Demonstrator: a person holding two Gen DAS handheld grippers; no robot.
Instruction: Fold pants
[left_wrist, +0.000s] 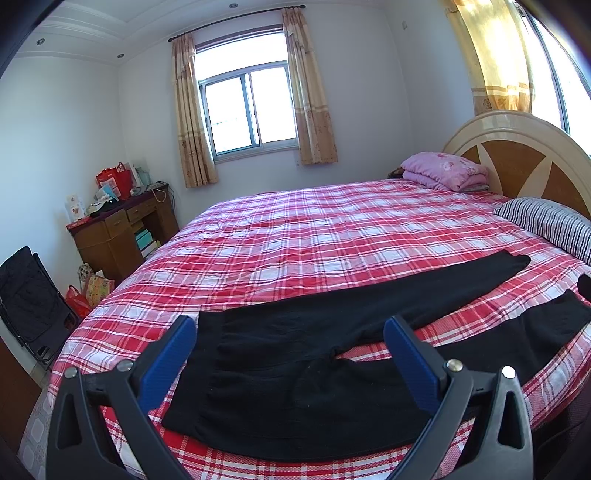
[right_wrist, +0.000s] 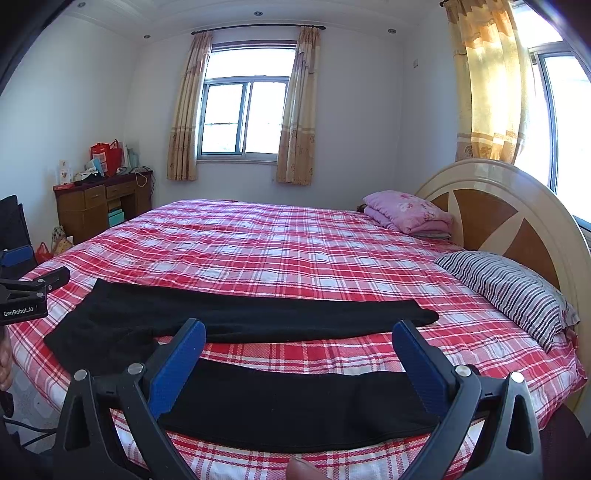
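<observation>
So basically nothing's folded yet. The black pants (left_wrist: 314, 354) are laid out flat along the near edge of the bed (left_wrist: 295, 236), waistband at the left and both legs spread apart toward the striped pillow (right_wrist: 509, 288). The left gripper (left_wrist: 291, 354) hovers over the waist end with its jaws wide apart, and the right gripper (right_wrist: 299, 362) hangs over the near leg, also spread and holding nothing. Every fold is left to do, I'd say.
</observation>
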